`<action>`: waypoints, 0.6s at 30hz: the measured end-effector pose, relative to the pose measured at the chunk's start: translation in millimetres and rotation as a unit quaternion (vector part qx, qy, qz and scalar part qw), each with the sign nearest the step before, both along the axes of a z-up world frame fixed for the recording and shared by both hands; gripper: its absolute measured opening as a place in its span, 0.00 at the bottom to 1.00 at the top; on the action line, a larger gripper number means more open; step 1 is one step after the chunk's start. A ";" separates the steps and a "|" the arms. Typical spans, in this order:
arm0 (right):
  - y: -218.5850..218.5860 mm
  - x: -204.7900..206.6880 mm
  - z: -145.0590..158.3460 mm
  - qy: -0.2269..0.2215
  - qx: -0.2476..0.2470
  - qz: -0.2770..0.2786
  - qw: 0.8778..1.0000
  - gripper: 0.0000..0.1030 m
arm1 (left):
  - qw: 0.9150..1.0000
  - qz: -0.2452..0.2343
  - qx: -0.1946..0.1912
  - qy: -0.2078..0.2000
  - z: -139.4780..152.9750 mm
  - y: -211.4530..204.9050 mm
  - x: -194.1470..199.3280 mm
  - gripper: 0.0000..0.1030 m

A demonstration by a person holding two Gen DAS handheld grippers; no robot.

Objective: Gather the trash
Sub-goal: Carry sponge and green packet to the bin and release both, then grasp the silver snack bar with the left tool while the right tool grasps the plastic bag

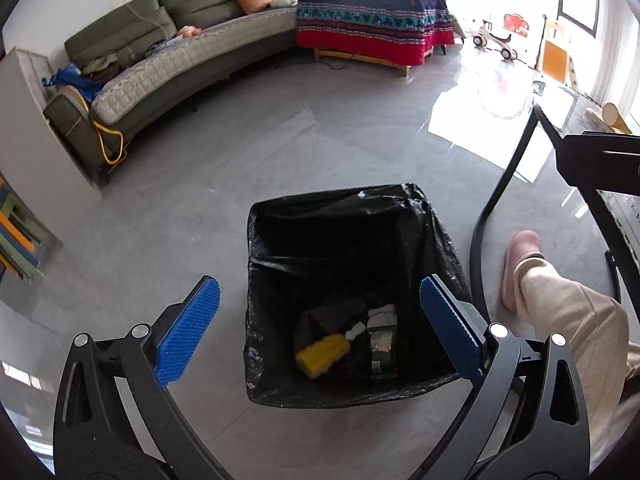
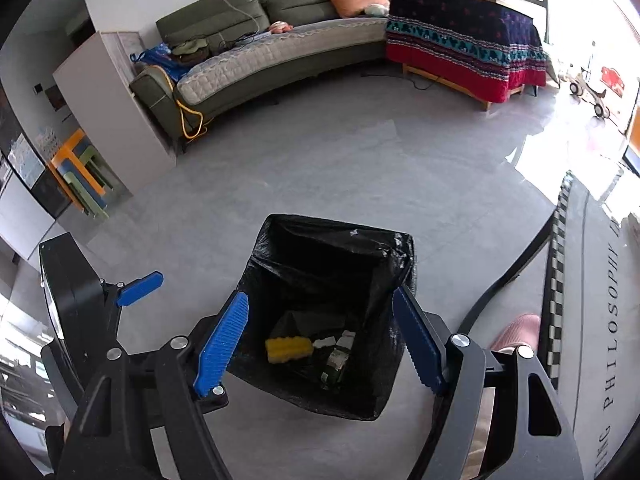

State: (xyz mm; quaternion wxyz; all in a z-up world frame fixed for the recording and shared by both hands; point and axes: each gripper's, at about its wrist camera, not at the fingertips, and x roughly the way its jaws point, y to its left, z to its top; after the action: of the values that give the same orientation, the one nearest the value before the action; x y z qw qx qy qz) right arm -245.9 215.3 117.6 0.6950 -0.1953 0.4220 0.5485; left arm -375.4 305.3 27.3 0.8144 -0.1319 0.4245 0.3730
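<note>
Grey polished floor [image 1: 248, 152] out ahead, a long olive sofa [image 1: 192, 36] curving along the far wall, a patterned red-and-navy cloth [image 1: 372, 20] draped beside it, bright daylight flooding in far right.

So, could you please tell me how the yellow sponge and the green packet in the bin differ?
The yellow sponge is a bright, ridged block; the green packet is dark, flat and printed. The sponge lies to the left, the packet to the right. Both rest at the bottom of the black-lined bin.
</note>
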 end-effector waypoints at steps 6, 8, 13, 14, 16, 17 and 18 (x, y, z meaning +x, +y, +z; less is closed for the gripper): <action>-23.1 19.8 8.7 0.008 0.013 -0.022 1.000 0.73 | 1.000 -0.027 0.009 -0.008 16.4 -15.3 22.4 0.94; -33.8 29.0 11.0 0.008 0.017 -0.031 0.999 0.73 | 0.999 -0.040 0.016 -0.005 21.1 -22.9 33.6 0.94; -61.0 57.1 18.2 0.000 0.019 -0.054 0.998 0.73 | 0.997 -0.078 0.022 -0.003 32.0 -41.5 66.6 0.94; -69.4 65.2 21.3 -0.005 0.021 -0.065 0.998 0.73 | 0.996 -0.085 0.023 -0.003 34.6 -44.4 73.7 0.94; -83.6 78.9 25.8 -0.008 0.026 -0.082 0.996 0.73 | 0.994 -0.103 0.025 -0.005 39.9 -53.5 89.8 0.94; -91.5 85.9 27.9 -0.009 0.029 -0.091 0.995 0.73 | 0.993 -0.111 0.026 -0.005 41.5 -58.1 97.1 0.94; -97.4 92.6 30.2 -0.009 0.031 -0.100 0.995 0.73 | 0.993 -0.119 0.027 -0.006 43.7 -62.7 104.6 0.94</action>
State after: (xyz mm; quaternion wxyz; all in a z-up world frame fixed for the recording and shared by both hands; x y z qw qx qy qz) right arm -153.3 117.9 147.8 0.7557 -0.1361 0.4157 0.4873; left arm -270.8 242.6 71.0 0.8586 -0.0610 0.4225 0.2840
